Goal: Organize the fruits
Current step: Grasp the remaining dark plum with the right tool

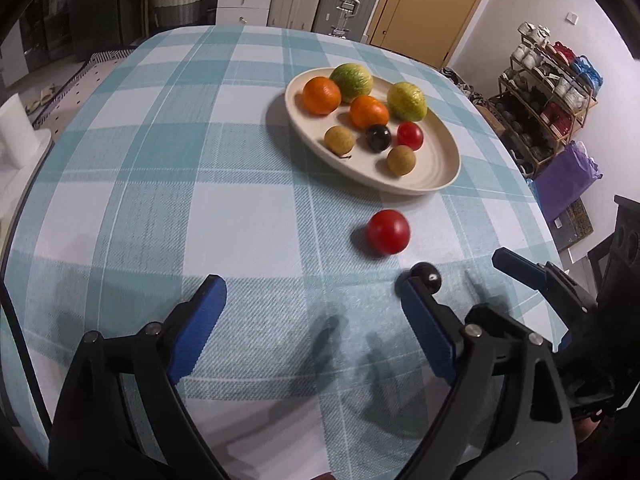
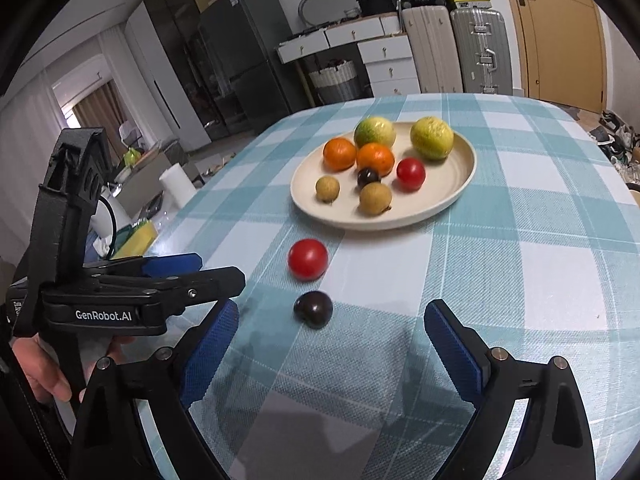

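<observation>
Right wrist view: two fruits left on the bench, short of the plate (image 2: 460,196).
Right hand-held gripper (image 2: 332,332) gapes empty over the dark plum (image 2: 314,309); straddle it, squeeze gently. Left hand-held gripper (image 1: 312,300), jaws apart, probably takes the tomato (image 1: 389,231).

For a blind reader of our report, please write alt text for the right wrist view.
The right gripper, jaws open and empty, points at a dark plum and a red tomato lying on a checked tablecloth. Beyond them a cream plate holds seven fruits. The left gripper is at the left edge.
</observation>
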`<state>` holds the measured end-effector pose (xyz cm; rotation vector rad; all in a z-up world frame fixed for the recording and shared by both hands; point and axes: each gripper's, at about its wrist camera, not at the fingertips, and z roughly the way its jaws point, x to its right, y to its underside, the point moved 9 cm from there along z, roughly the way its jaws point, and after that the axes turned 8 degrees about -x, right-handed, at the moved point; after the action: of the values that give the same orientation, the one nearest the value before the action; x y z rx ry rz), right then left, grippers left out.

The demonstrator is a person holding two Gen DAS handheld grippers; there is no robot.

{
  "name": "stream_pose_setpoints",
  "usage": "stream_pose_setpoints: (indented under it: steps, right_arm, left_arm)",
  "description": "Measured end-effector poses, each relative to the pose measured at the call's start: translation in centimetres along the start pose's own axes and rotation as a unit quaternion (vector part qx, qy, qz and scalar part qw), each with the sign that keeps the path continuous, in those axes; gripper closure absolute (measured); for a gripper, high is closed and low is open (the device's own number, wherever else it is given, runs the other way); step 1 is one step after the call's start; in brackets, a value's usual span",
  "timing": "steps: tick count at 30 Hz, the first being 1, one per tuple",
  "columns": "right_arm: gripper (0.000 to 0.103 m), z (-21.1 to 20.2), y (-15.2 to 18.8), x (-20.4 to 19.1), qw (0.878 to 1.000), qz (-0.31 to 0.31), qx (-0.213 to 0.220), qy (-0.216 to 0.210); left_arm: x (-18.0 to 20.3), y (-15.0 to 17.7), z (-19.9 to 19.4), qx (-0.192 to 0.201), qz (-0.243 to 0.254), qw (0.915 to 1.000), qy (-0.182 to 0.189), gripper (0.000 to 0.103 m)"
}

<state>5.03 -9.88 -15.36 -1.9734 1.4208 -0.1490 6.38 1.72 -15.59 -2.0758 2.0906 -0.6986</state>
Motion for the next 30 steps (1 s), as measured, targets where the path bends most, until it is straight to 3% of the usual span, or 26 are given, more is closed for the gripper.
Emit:
stream_pose_setpoints:
  steps: [3,7,15,25,30]
  right_arm:
    - [0.007,0.4,0.1,-0.2,1.000,-0.004,-0.006,-0.004]
    - [0.008,1.2,0.1,-0.5,1.000,-0.006,-0.016,-0.007]
    - [0.024,2.7,0.3,-0.8,0.999,-0.001,-0.039,-0.025]
    - [0.050,3.6,0.2,-1.5,0.998,-0.005,-0.052,-0.027]
    - [0.076,4.0,0.1,-1.5,0.998,-0.002,-0.059,-0.033]
  left_arm:
    - [-0.5,0.2,0.0,0.000,-0.006,1.0000,0.000,0.014]
    - [-1.4,0.3,0.0,0.002,-0.017,0.9999,0.002,0.005]
    - [-2.4,-0.4,0.3,0.005,-0.024,0.9997,0.009,0.004]
    - [-3.0,-0.7,1.0,-0.001,-0.032,0.9995,0.006,0.004]
    - [-3.1,-0.9,0.9,0.002,-0.034,0.9994,0.007,0.004]
